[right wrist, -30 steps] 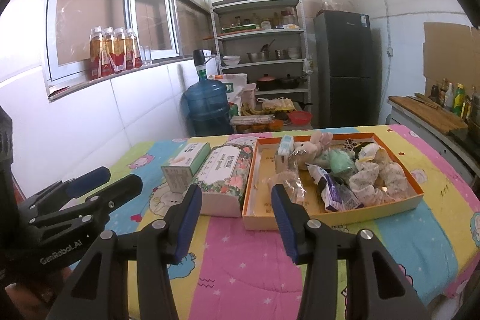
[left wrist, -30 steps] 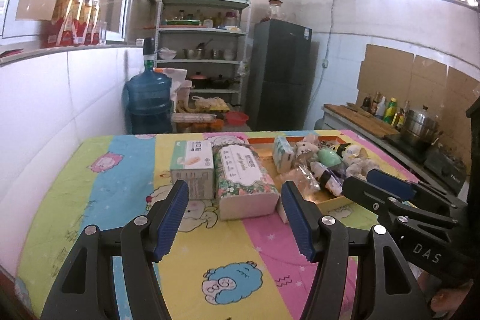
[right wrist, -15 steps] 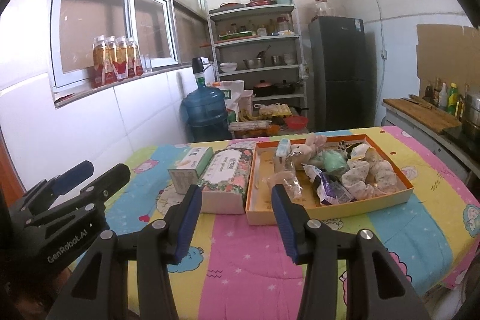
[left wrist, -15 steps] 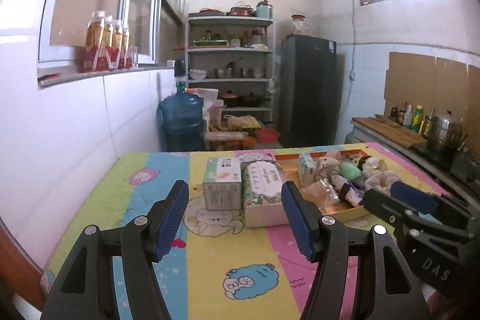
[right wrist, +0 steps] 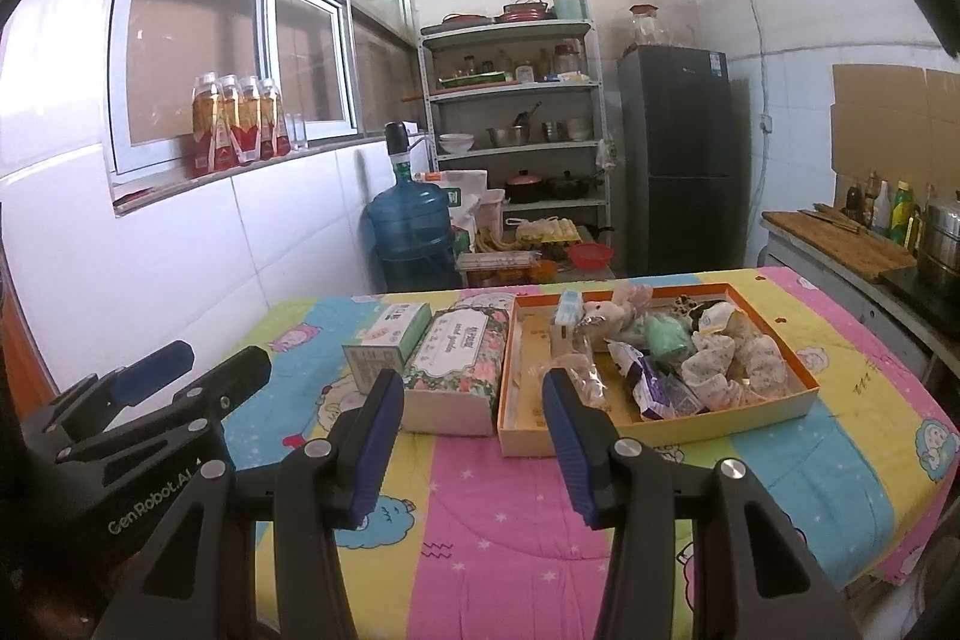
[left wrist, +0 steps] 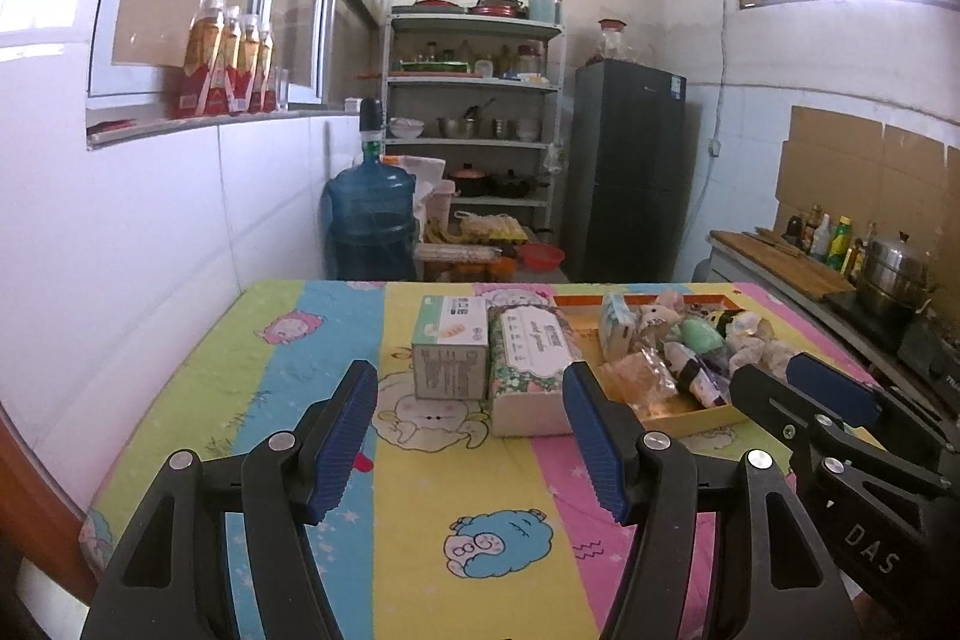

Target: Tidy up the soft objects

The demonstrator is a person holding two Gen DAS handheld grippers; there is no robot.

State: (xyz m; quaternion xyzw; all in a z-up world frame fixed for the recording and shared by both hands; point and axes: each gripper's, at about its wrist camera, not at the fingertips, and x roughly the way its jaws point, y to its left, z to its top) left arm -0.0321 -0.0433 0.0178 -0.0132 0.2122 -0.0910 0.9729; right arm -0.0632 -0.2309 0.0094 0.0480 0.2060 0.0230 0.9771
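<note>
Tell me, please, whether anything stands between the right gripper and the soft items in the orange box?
Nothing visible does, beyond the orange box's own low near wall. The right gripper hangs open and empty over bare tablecloth; the soft items lie past that wall. The floral tissue pack sits left of the box, off that line.

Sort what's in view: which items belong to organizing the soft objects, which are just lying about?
Job:
- orange-rimmed cardboard tray
- soft toys and packets piled in it
- floral tissue pack
- small green-and-white tissue box
- both open, empty grippers

Lying about:
- blue water jug
- metal shelf of pots
- dark fridge
- juice bottles on the sill
</note>
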